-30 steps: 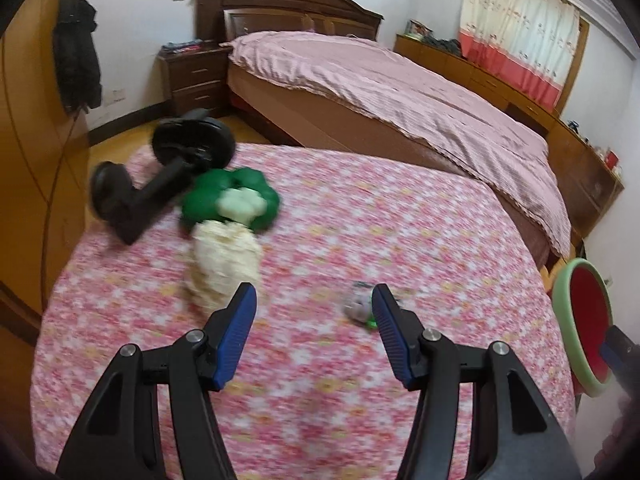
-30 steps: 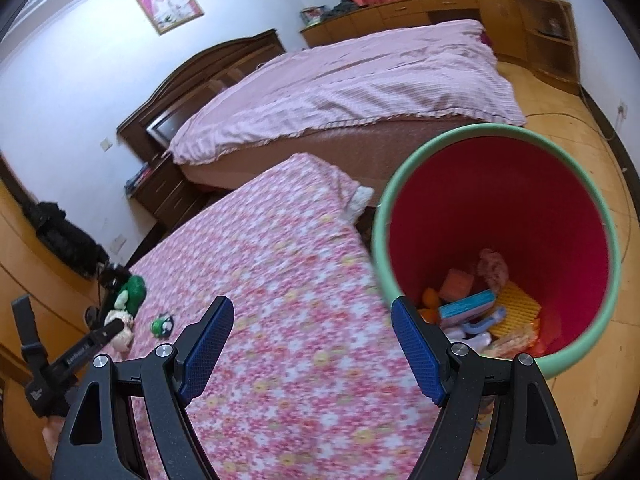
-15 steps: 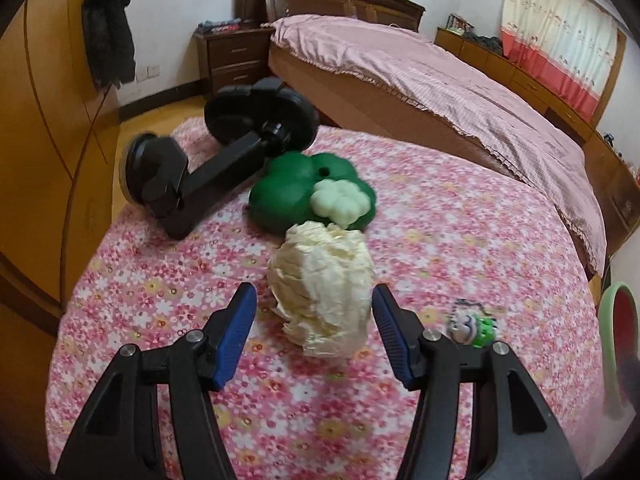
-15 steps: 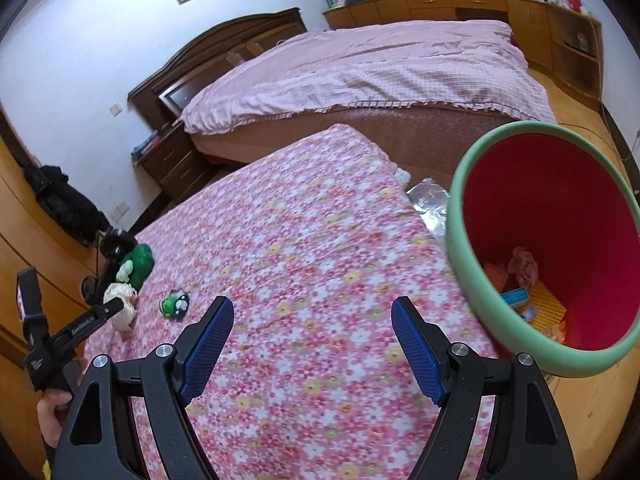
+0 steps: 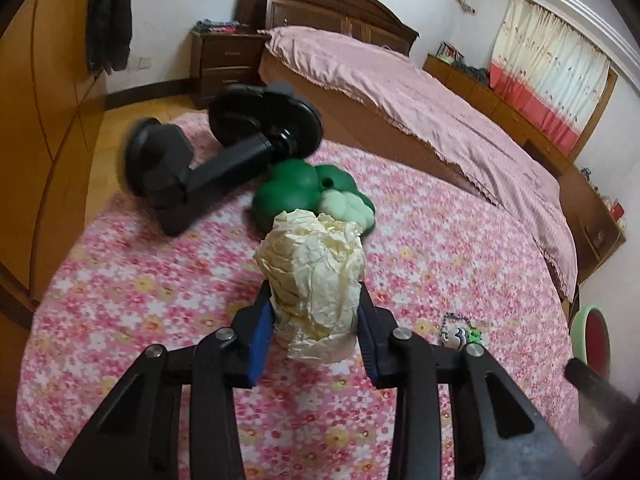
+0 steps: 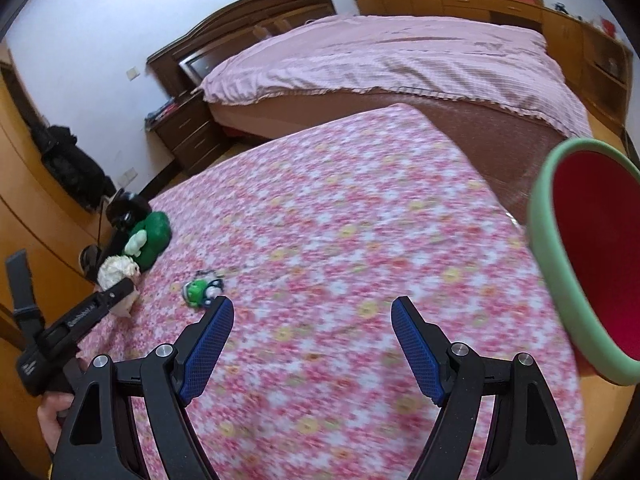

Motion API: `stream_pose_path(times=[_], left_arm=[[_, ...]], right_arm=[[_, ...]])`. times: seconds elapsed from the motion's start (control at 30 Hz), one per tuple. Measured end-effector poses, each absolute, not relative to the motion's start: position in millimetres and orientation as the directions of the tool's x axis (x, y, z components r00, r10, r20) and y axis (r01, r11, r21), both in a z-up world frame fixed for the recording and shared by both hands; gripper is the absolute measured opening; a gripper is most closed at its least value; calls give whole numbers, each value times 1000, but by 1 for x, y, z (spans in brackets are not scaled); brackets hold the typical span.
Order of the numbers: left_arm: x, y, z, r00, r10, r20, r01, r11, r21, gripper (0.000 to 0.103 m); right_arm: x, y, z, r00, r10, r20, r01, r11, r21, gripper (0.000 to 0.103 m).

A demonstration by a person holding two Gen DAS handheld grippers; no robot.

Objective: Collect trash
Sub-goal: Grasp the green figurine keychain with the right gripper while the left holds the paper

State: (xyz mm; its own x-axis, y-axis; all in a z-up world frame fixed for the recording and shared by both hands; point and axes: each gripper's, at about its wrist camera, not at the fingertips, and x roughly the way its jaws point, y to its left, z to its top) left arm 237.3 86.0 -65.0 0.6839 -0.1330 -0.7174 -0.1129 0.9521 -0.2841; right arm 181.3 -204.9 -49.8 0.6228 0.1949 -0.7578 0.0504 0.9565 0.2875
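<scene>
Sitting between the jaws of the left gripper (image 5: 316, 320), the crumpled ball of cream-coloured paper (image 5: 314, 276) rests at the near left of the pink floral-clothed surface (image 5: 460, 248), its long axis running away from the camera along the fingers; the jaws have just been closing and now clamp its lower sides, both blue pads pressed into the paper. By my judgement the left hand owns this piece. Touching the paper's far end lies a green clover-shaped rubbery toy with a pale centre (image 5: 316, 192), and beyond that a black dumbbell-like stand (image 5: 224, 152), so a straight lift looks safer than a push forward. To the right, apart from the paper, sits a small green-and-white keychain figure (image 5: 460, 336). The right gripper (image 6: 312, 336) hangs with jaws wide apart and empty above the cloth. At the far right edge stands the red bin with the mint-green rim (image 6: 552, 264), well apart from the paper, with open cloth between
</scene>
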Motion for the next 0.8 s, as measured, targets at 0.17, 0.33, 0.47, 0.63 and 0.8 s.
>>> stream_pose_path(times=[0.17, 0.33, 0.47, 0.63, 0.8], left_arm=[[231, 99, -63, 696, -110, -709, -150, 944, -293, 38], [228, 114, -62, 702, -99, -705, -185, 931, -316, 38], [227, 122, -62, 704, -98, -704, -203, 922, -331, 38], [227, 123, -62, 706, -97, -702, -208, 919, -335, 38], [227, 124, -62, 707, -99, -701, -210, 916, -341, 38]], right_arm=[[197, -173, -59, 595, 217, -774, -2, 963, 269, 82], [210, -143, -69, 575, 229, -786, -35, 966, 256, 82], [219, -121, -76, 571, 222, -790, -44, 970, 240, 82], [226, -100, -83, 576, 219, -788, -55, 972, 230, 74], [230, -88, -87, 581, 199, -789, -50, 976, 210, 58]])
